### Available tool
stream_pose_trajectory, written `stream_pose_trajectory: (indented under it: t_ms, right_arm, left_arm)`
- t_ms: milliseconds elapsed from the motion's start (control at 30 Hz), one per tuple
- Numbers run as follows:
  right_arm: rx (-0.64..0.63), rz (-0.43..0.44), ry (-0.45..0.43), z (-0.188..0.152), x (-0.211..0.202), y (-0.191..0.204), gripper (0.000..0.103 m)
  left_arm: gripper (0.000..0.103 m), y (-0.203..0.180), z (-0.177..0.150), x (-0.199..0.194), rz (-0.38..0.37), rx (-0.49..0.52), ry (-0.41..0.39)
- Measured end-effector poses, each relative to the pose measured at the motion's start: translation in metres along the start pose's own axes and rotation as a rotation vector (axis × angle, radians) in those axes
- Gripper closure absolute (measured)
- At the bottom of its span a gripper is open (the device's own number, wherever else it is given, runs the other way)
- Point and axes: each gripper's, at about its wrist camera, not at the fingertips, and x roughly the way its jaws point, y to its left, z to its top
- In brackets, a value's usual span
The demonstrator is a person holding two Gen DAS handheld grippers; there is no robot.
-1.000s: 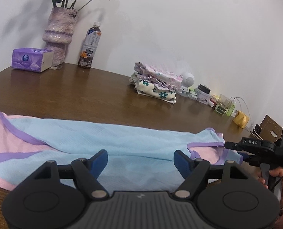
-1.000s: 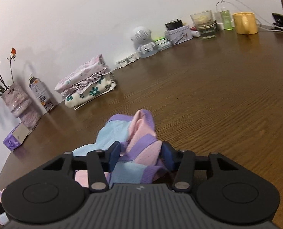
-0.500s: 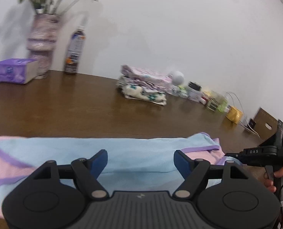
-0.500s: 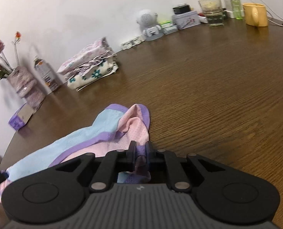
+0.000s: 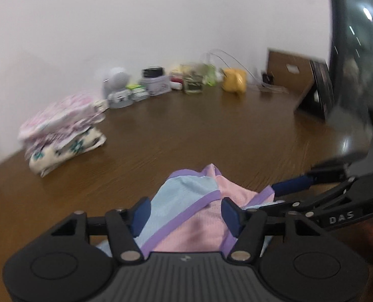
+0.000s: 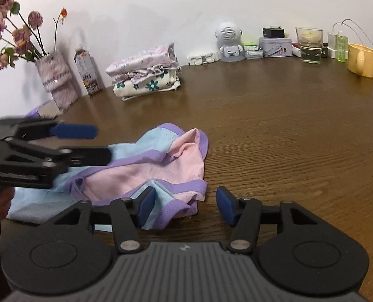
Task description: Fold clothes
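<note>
Garment (image 6: pixel 146 166) on table (image 6: pixel 287 130) near front; folded stack (image 6: pixel 146 75) behind it, by wall; vase (image 6: pixel 56 80) far left

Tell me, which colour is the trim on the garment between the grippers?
Purple, edging the garment; clearest in the right wrist view.

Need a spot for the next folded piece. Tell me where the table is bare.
Bare wood runs wide to the right of the pink-and-blue garment, up to the yellow mug. A smaller patch lies between garment and folded stack. The back wall edge is crowded: speaker, tin, glass.
</note>
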Motion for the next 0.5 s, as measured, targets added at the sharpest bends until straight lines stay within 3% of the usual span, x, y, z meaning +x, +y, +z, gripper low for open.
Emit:
stream_pose_trajectory:
  t_ms: [100, 133, 233, 367, 500]
  right_arm:
    - [-0.011, 0.002, 0.007, 0.000, 0.004, 0.000, 0.051]
    - [-0.014, 0.001, 0.008, 0.000, 0.005, -0.001, 0.057]
    - [0.010, 0.018, 0.007, -0.002, 0.008, -0.004, 0.064]
    - [0.041, 0.023, -0.006, -0.003, 0.009, -0.005, 0.064]
    - [0.051, 0.023, -0.012, -0.003, 0.010, -0.002, 0.064]
  left_arm:
    - [0.047, -0.008, 0.004, 0.020, -0.030, 0.094, 0.047]
    - [0.049, -0.010, 0.003, 0.025, -0.032, 0.122, 0.055]
    - [0.063, -0.016, 0.001, 0.038, -0.035, 0.202, 0.068]
    - [0.084, -0.018, -0.001, 0.044, -0.067, 0.219, 0.076]
    - [0.087, -0.017, -0.005, 0.045, -0.074, 0.218, 0.070]
